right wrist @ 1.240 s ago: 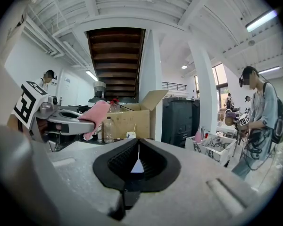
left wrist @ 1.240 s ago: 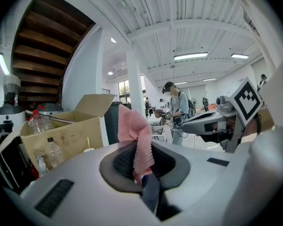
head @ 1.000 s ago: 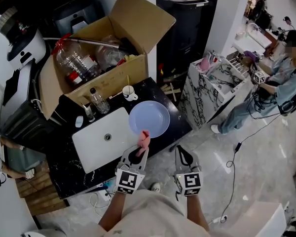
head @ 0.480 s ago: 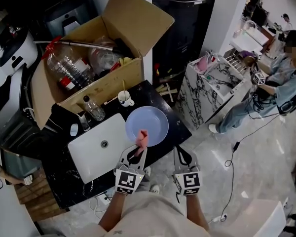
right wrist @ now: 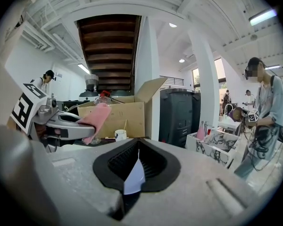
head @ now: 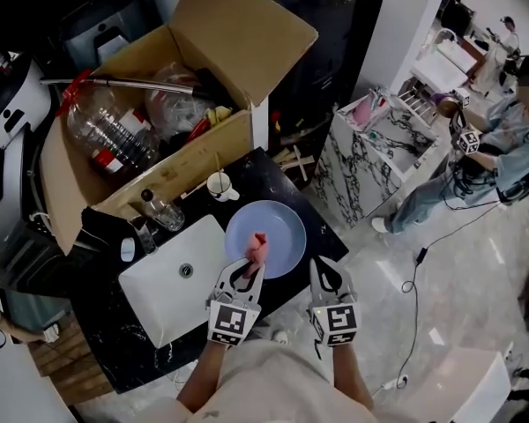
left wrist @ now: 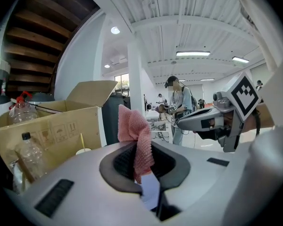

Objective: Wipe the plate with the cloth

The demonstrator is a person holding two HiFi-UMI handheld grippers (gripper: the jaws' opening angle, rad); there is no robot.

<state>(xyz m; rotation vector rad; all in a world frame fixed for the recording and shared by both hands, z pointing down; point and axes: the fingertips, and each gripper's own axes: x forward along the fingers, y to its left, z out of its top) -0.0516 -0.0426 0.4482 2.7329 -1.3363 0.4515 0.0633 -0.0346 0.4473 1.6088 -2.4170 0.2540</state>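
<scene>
Main risk, as I judge it: the plate [head: 278,226] lies loose near the front corner of the dark desk [head: 322,229] with nothing steadying it, so a hard wipe could push it off the edge. The pink cloth [head: 258,247] is also pinched by only one end, with the rest sticking up past the tips, so it could pull free when dragged. The left gripper [head: 249,268] is clamped on the cloth at the plate's near rim. The right gripper [head: 328,271] has its jaws closed together, apparently on nothing, and sits beside the plate's near-right edge. Both are held low in front of the person, side by side, pointing forward and roughly level. The white sink [head: 159,282] is just left of the plate.
</scene>
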